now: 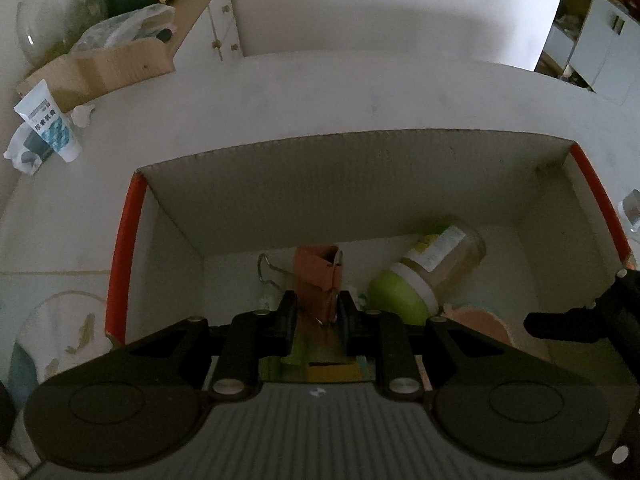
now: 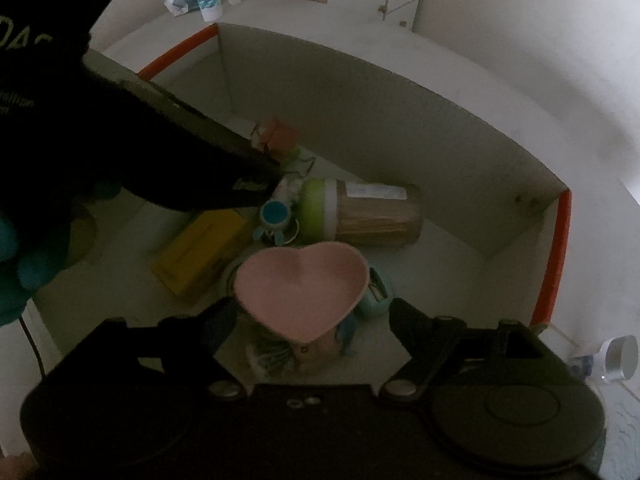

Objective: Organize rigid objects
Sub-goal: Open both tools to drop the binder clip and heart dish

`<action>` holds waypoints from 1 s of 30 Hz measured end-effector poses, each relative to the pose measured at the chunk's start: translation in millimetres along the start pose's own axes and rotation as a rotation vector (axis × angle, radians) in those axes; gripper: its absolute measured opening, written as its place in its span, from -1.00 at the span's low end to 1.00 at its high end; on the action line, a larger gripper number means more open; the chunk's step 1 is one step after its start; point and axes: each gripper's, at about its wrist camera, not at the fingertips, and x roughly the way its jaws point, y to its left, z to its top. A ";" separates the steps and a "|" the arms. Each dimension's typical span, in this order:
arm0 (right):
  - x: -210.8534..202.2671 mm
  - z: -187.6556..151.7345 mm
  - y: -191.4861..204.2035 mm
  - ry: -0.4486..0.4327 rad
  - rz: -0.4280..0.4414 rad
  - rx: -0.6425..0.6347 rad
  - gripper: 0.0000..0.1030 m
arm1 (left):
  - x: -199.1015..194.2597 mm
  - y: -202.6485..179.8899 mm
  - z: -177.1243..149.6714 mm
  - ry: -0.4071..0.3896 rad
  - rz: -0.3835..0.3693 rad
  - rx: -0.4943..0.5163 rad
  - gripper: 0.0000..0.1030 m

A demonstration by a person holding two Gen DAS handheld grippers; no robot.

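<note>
Jar (image 2: 372,212), heart dish (image 2: 300,288) inside box (image 2: 360,92)

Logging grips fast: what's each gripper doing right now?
Left gripper: shut on the orange binder clip.
Right gripper: open around the pink heart dish, not gripping.

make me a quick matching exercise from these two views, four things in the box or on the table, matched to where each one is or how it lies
Things:
1. clear jar with a lime green lid
2. pink heart-shaped dish
3. salmon-coloured binder clip
4. white tube with blue print

Places or states:
A. outside the box, on the white table
B. pinched between the left gripper's fingers
C. lying on its side by the box's far wall
D. between the right gripper's open jaws

Pairs: 1-C, 2-D, 3-B, 4-A
</note>
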 end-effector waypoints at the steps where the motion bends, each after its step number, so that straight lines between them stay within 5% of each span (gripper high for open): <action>1: -1.1 -0.7 0.6 -0.005 0.000 -0.002 0.65 | -1.1 -0.2 -0.7 -0.001 -0.004 0.001 -0.60; 7: -13.2 -7.9 2.5 -0.037 -0.005 0.000 0.66 | -16.8 -6.6 -7.9 -0.037 -0.005 0.018 -0.36; 10: -23.2 -11.1 3.0 -0.064 -0.003 -0.003 0.66 | -26.7 -10.3 -10.5 -0.067 -0.010 0.025 0.27; 30: -116.0 -38.9 -4.1 -0.257 0.058 0.007 0.89 | -101.8 -34.1 -31.1 -0.228 -0.026 -0.002 0.34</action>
